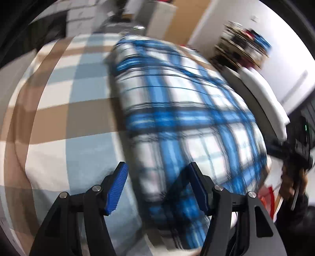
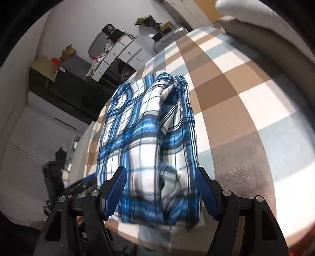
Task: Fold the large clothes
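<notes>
A blue-and-white plaid garment [image 1: 183,118] lies folded into a thick oblong on the checked bedspread [image 1: 65,122]; the left wrist view is motion-blurred. My left gripper [image 1: 157,167] hangs over its near corner with jaws apart, its left pad clear of the cloth. In the right wrist view the same garment [image 2: 149,137] shows loose folds at its near end. My right gripper [image 2: 160,169] straddles that end, wide open, one blue pad on each side of the bundle. A hand holding the right gripper [image 1: 295,155] shows at the far right of the left wrist view.
The brown, white and pale-blue bedspread [image 2: 236,98] stretches to the right of the garment. A pillow [image 2: 246,9] lies at the top right. Beyond the bed's left edge stand white drawers [image 2: 122,53], a suitcase [image 2: 169,39] and a dark cabinet [image 2: 65,84].
</notes>
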Tool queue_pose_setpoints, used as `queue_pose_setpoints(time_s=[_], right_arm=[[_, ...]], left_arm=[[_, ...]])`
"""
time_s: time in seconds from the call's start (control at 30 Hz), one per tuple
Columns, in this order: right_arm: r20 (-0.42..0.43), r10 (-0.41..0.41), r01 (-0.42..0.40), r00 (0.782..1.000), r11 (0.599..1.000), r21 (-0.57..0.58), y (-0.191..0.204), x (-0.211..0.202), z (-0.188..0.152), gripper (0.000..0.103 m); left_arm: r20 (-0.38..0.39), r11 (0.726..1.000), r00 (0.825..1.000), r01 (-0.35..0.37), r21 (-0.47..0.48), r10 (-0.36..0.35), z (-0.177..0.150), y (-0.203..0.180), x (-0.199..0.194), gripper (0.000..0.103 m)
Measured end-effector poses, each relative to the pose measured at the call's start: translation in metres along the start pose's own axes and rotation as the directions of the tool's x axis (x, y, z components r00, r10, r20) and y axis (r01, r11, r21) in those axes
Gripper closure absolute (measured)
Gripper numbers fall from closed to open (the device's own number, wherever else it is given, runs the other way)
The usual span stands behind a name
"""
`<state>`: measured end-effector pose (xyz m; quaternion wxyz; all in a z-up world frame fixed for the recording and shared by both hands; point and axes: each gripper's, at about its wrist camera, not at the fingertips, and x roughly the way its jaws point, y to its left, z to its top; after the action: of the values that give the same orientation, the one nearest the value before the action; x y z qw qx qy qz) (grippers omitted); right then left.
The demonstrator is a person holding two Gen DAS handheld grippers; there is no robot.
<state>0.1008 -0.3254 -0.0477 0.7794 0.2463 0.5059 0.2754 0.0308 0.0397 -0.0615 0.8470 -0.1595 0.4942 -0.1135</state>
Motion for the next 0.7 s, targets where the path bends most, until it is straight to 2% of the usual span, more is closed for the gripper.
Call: queue_pose_setpoints(time_s=[0.1, 0.27, 0.37, 0.43, 0.57, 0.7], right_arm=[[-0.050, -0.001, 0.001, 0.999, 1.000, 0.002, -0.005, 0.018, 0.010, 0.031], [-0.083, 0.073, -0.075, 0.994, 0.997, -0.029, 0.000, 0.037, 0.024, 0.030], [-0.087, 0.105, -0.106, 0.991, 0.994, -0.005, -0.002, 0.044, 0.035, 0.030], [-0.099, 0.066, -0.066, 0.993, 0.998, 0.003, -0.002, 0.042, 0.040, 0.030], [-0.044, -0.040, 0.037, 0.998, 0.996, -0.078, 0.000, 0.017, 0.037, 0.029], [-0.067, -0.019, 0.015, 0.998, 0.998, -0.060, -0.014, 0.017, 0.037, 0.027]], left_arm=[[-0.012, 0.999, 1.000, 0.022, -0.045, -0.023, 0.007, 0.008, 0.007, 0.045], [-0.018, 1.000, 1.000, -0.003, 0.026, 0.004, 0.020, 0.000, 0.017, 0.045], [-0.030, 1.000, 0.999, 0.014, 0.020, -0.014, 0.028, 0.005, 0.020, 0.045], [-0.043, 1.000, 0.999, 0.025, 0.007, -0.025, 0.029, 0.008, 0.019, 0.045], [-0.042, 1.000, 0.999, 0.020, 0.019, -0.020, 0.025, 0.009, 0.016, 0.045], [-0.048, 0.999, 0.999, 0.018, 0.027, -0.017, 0.025, 0.009, 0.016, 0.045]])
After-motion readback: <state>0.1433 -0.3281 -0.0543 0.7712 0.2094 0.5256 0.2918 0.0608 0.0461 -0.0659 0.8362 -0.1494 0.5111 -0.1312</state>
